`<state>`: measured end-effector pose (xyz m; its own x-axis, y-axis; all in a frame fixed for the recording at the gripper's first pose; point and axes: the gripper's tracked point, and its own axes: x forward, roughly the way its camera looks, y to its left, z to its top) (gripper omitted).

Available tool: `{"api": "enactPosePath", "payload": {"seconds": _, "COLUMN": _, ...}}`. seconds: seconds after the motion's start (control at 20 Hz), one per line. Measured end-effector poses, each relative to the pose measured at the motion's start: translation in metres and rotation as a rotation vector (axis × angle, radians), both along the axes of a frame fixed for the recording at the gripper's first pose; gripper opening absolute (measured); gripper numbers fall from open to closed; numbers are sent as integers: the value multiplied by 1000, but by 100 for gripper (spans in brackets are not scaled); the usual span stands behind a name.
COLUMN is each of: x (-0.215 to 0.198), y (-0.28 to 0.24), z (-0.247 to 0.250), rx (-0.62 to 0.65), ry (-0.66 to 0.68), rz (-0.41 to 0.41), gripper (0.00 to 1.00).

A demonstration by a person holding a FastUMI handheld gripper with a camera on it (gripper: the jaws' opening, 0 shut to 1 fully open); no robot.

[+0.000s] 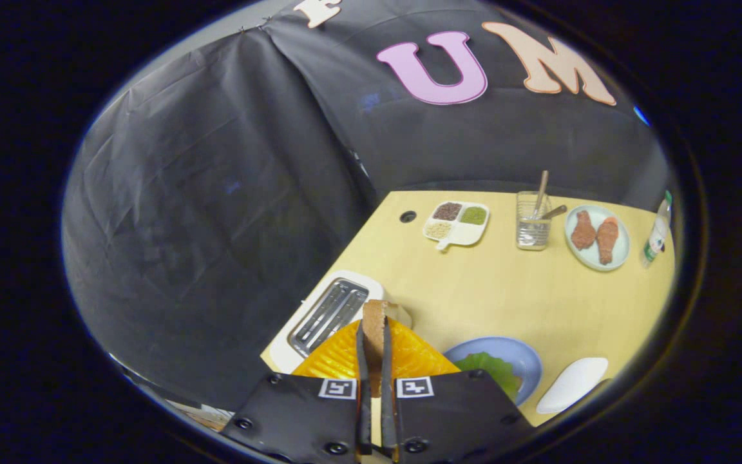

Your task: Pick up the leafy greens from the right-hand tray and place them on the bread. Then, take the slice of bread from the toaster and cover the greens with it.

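With its fingers nearly together, the gripper (373, 335) clamps a bread slice (374, 328) edge-on, held high and tilted over the table (525, 296). Just beneath lie an orange mat (339, 357) and the toaster (329, 314) (slots bare); the greens (493, 368) sit in a blue bowl (525, 361), beside a white tray (572, 384).

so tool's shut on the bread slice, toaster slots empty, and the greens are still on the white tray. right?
One thing is off: the greens lie in the blue plate, not on the white tray. The gripper view shows it. The rest holds: the tool is shut on the bread slice, and the toaster slots are empty.
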<state>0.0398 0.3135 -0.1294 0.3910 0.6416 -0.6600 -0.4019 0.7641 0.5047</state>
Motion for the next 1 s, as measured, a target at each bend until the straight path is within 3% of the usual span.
{"api": "enactPosePath", "payload": {"seconds": 1.0, "x": -22, "y": -78, "z": -103, "rx": -14, "ry": 205, "rz": -148, "gripper": 9}}
